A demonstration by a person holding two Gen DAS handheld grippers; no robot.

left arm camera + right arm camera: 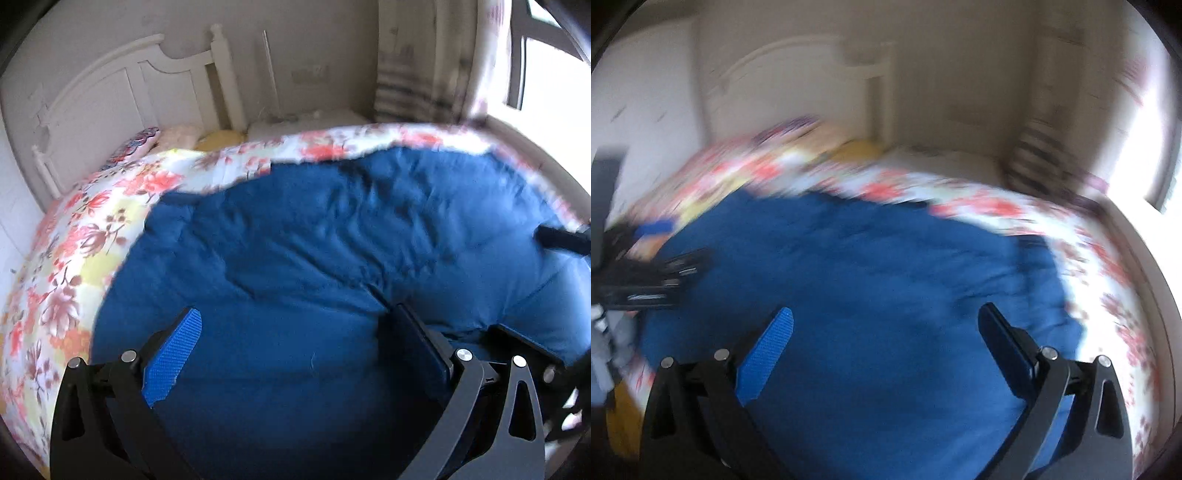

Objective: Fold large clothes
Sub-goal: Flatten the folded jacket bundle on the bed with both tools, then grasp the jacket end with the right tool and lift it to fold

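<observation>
1. Blue garment spread across the bed's floral quilt; quilt border showing past the cloth's far and left edges.
2. Left gripper low over the cloth, fingers spread wide, nothing between them; a fold ridge touching the right finger.
3. Right gripper likewise gaping, empty, above blue fabric; broad quilt strip free to its right.
4. Left view only: sharp white headboard, pillows, window, right gripper's tip at far right.
5. Right view only: heavy blur, left gripper's body at left edge.
</observation>
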